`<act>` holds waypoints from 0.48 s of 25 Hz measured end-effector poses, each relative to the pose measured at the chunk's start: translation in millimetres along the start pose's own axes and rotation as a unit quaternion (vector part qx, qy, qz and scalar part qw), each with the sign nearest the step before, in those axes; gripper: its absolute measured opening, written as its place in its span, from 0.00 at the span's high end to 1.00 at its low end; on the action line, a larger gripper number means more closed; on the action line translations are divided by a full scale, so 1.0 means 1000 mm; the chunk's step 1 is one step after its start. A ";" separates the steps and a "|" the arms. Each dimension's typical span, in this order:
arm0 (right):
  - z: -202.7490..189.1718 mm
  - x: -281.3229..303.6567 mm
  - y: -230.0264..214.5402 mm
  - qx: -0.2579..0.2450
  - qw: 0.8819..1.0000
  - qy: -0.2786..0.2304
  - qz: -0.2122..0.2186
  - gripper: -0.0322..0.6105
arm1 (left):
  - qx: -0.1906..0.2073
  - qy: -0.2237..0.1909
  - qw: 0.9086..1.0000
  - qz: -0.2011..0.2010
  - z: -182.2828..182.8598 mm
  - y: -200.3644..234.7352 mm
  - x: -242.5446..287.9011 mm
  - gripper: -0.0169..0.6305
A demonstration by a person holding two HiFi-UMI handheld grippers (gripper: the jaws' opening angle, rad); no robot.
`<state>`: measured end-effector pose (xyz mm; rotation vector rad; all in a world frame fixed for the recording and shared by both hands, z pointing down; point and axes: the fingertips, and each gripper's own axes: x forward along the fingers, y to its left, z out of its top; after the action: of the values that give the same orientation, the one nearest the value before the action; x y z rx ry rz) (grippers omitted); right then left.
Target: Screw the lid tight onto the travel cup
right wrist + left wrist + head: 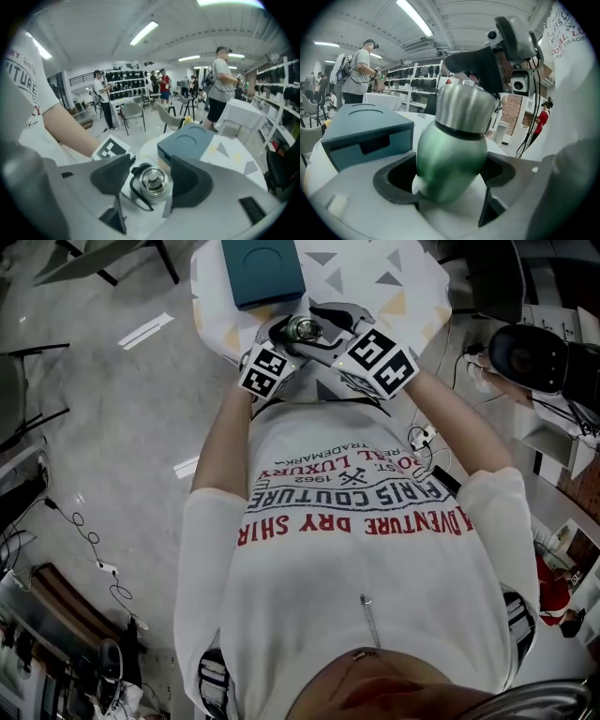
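Patterned tabletop (412, 282); left claw (449, 180) clamps glossy green rounded travel cup (450, 150); right claw (149, 176) spread, ribbed steel lid (152, 182) between.

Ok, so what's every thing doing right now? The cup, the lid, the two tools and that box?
Left tool, shut on the cup.
Cup, tilted, clamped low on its body.
Lid, sitting on the cup; how tight it is can't be told.
Right tool, open, with the lid showing between its jaws, not squeezed.
Box, flat on the table, looks shut.
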<state>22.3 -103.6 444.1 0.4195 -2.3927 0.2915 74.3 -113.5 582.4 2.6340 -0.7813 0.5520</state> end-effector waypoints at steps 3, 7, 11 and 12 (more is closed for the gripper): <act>0.010 -0.008 -0.010 -0.005 0.999 -0.036 -0.029 0.55 | 0.002 -0.009 1.000 0.005 0.001 0.001 0.000 0.33; 0.013 -0.023 -0.031 0.045 0.993 -0.075 -0.080 0.78 | 0.003 0.013 1.000 0.008 -0.003 -0.003 -0.002 0.33; 0.017 -0.036 -0.045 0.071 0.985 -0.109 -0.113 0.92 | -0.003 -0.002 1.000 0.020 0.010 -0.001 -0.015 0.33; 0.017 -0.038 -0.047 0.071 0.984 -0.116 -0.117 0.93 | -0.008 -0.012 1.000 0.023 0.014 -0.001 -0.019 0.33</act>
<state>57.4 -144.0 410.7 0.8342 -2.5243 0.3219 63.9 -110.3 561.1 2.6176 -0.8514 0.5246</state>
